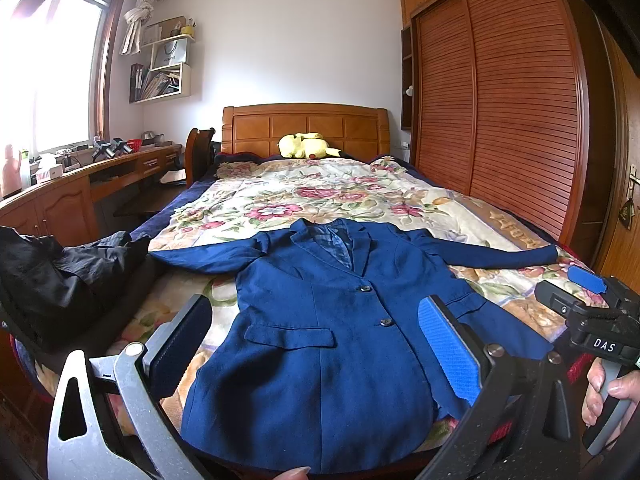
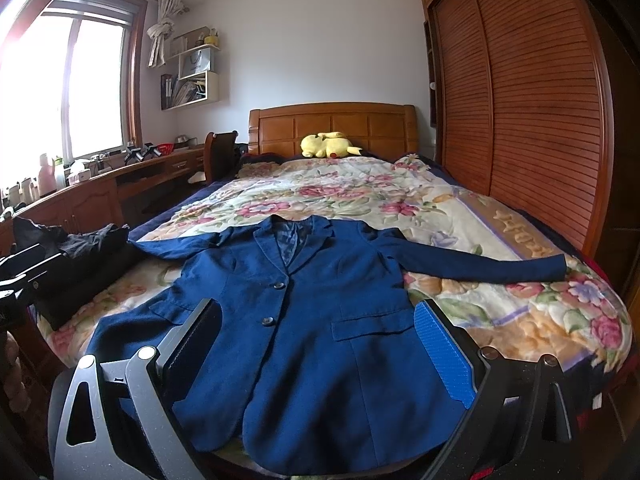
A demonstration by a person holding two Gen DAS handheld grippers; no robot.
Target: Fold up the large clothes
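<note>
A navy blue blazer (image 1: pixel 320 320) lies flat and face up on the floral bedspread (image 1: pixel 304 196), buttoned, both sleeves spread out sideways; it also shows in the right wrist view (image 2: pixel 312 320). My left gripper (image 1: pixel 316 344) is open and empty, held above the blazer's lower hem near the foot of the bed. My right gripper (image 2: pixel 320 344) is open and empty, also above the hem. The right gripper also shows at the right edge of the left wrist view (image 1: pixel 592 300), held in a hand.
A pile of black clothes (image 1: pixel 60 276) lies on the bed's left edge. A yellow plush toy (image 1: pixel 304 146) sits by the wooden headboard (image 1: pixel 304 124). A wooden desk (image 1: pixel 80 184) runs along the left wall and a slatted wardrobe (image 1: pixel 500 100) stands at the right.
</note>
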